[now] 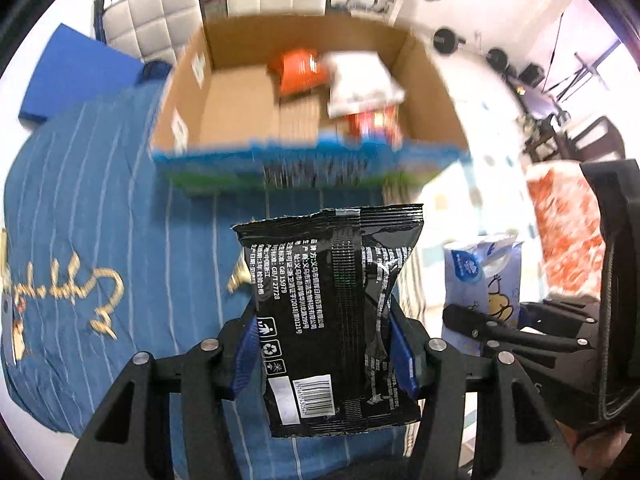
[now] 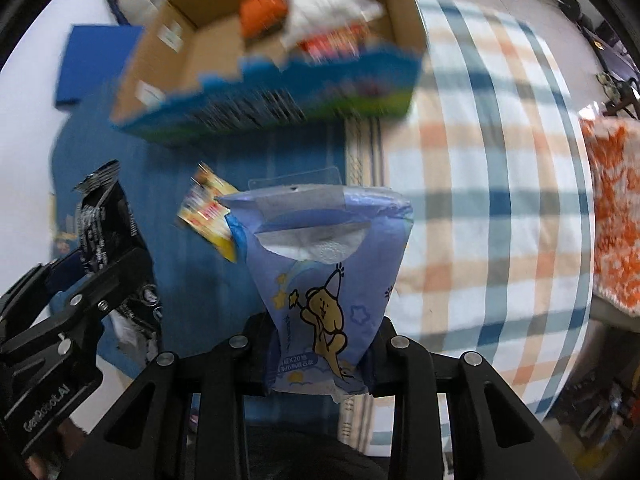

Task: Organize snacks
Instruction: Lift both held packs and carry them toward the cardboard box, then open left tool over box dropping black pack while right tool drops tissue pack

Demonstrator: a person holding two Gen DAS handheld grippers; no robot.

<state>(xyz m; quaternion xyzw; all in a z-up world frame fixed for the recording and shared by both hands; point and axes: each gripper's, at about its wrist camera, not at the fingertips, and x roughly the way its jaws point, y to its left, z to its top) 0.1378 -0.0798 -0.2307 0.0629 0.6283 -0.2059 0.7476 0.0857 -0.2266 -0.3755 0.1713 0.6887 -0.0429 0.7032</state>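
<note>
My left gripper (image 1: 326,344) is shut on a black packet (image 1: 332,280) with white print, its blue pads pressing on both sides. The packet hangs above blue striped bedding. Ahead stands an open cardboard box (image 1: 224,100) with a blue printed outside. It holds an orange packet (image 1: 296,68), a white packet (image 1: 360,80) and a red packet (image 1: 372,122). My right gripper (image 2: 324,344) is shut on a lavender packet (image 2: 328,256) with a cartoon bear. In the right wrist view the left gripper (image 2: 80,280) with the black packet (image 2: 104,224) is at the left, and the box (image 2: 208,64) lies ahead.
A yellow snack packet (image 2: 208,208) lies on the blue cloth (image 2: 280,168) just behind the lavender packet. A plaid blanket (image 2: 480,200) covers the right side. An orange-and-white cloth (image 2: 616,208) is at the far right, a blue pad (image 1: 72,76) and white quilted chairs (image 1: 152,24) behind the box.
</note>
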